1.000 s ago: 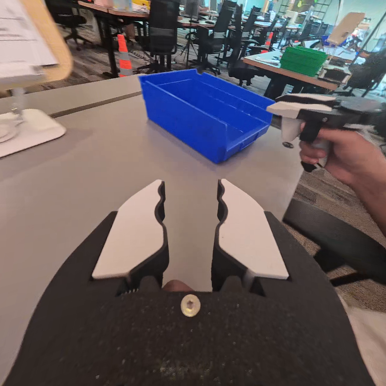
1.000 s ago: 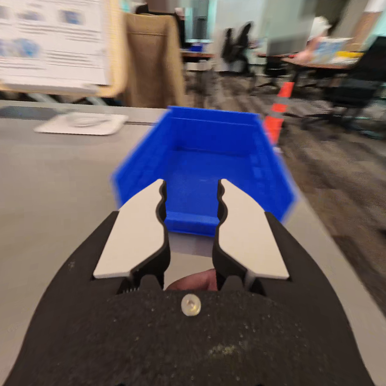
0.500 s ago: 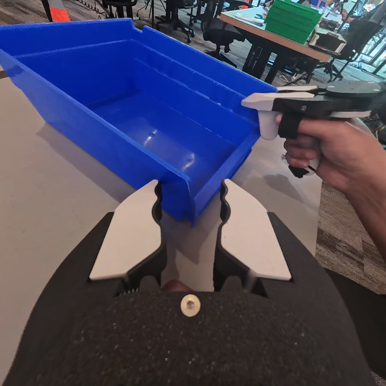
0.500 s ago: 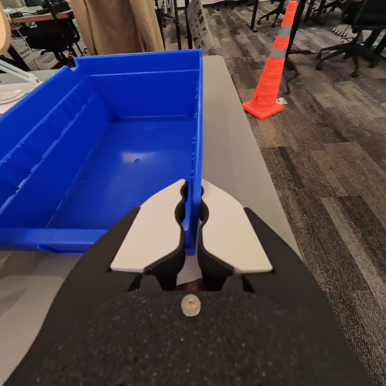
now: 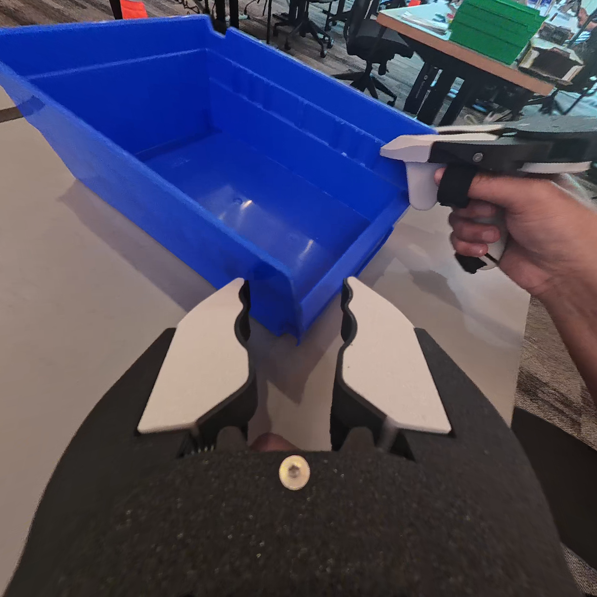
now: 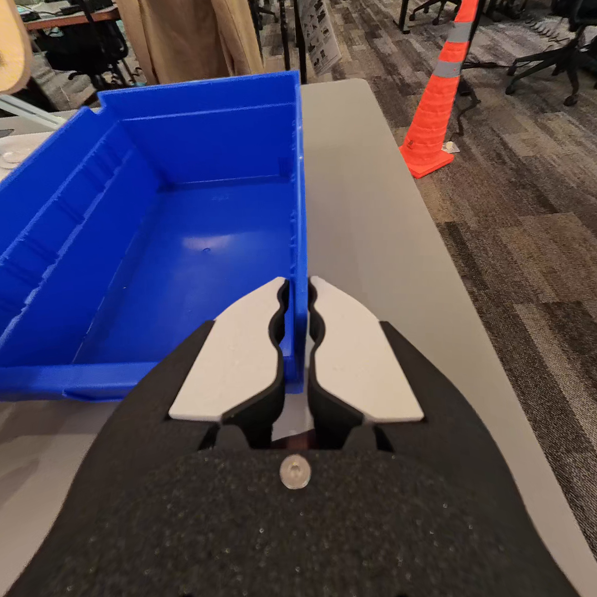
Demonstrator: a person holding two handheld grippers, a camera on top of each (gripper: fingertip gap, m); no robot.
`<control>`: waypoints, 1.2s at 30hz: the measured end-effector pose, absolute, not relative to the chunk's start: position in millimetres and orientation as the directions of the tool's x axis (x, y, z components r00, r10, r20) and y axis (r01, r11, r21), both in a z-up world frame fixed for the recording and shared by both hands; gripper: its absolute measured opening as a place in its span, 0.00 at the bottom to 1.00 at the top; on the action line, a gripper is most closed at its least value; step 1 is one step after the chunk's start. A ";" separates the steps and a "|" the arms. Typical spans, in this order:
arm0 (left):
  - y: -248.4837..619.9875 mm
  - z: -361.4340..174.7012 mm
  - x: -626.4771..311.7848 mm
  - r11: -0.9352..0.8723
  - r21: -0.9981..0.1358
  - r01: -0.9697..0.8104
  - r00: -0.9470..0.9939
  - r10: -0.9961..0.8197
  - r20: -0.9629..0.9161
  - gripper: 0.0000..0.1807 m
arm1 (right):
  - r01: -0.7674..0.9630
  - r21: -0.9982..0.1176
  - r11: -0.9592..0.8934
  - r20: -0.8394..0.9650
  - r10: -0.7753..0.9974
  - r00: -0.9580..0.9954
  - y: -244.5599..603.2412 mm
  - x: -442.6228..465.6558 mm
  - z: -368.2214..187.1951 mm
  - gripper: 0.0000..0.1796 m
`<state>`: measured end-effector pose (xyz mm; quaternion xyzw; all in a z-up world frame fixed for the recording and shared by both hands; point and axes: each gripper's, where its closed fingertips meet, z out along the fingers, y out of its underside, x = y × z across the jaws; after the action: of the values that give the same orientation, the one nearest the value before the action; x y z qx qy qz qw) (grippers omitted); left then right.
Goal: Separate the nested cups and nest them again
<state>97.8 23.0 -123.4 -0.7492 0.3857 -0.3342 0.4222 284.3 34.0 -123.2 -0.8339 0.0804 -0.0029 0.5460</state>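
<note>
No cups show in either view. An empty blue plastic bin (image 5: 129, 181) stands on the grey table (image 5: 80, 307). My left gripper (image 5: 294, 287) is open, its fingertips on either side of the bin's near corner, not gripping it. My right gripper (image 6: 298, 284) is shut on the bin's right side wall (image 6: 300, 193), one finger inside and one outside. The right gripper also shows in the left wrist view (image 5: 407, 145), held by a hand (image 5: 533, 239) at the bin's far rim.
The table's right edge (image 6: 452, 290) runs close beside the bin, with carpet floor beyond. An orange traffic cone (image 6: 436, 106) stands on the floor. Office chairs and a desk with green trays (image 5: 491, 29) are farther off. A white stand base (image 6: 13, 155) sits left of the bin.
Both grippers have moved up to the bin. The right gripper has closed on the bin's right wall. The left gripper has reached the near corner and stays open.
</note>
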 end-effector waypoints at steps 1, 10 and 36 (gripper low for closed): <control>25.2 -123.9 91.6 -0.351 -0.888 -0.298 0.495 -0.852 0.170 0.32 | -0.120 -0.915 -0.384 -0.056 -0.174 0.983 28.5 287.8 -117.5 0.10; 2.1 -108.2 -86.2 -0.341 -0.911 -0.231 0.656 -0.746 0.113 0.38 | 0.175 -0.893 -0.416 -0.144 0.629 0.764 -34.4 27.1 -78.0 0.21; 25.5 -85.5 -330.6 -0.211 -0.977 0.013 0.940 -0.330 0.083 0.39 | -0.022 -0.982 -0.189 -0.079 0.304 0.949 -4.8 26.4 -104.8 0.29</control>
<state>-330.6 25.5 -85.5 -0.7659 0.1036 -0.1382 0.6193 26.4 -4.8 -104.8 -0.7602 -0.0929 0.1292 0.6298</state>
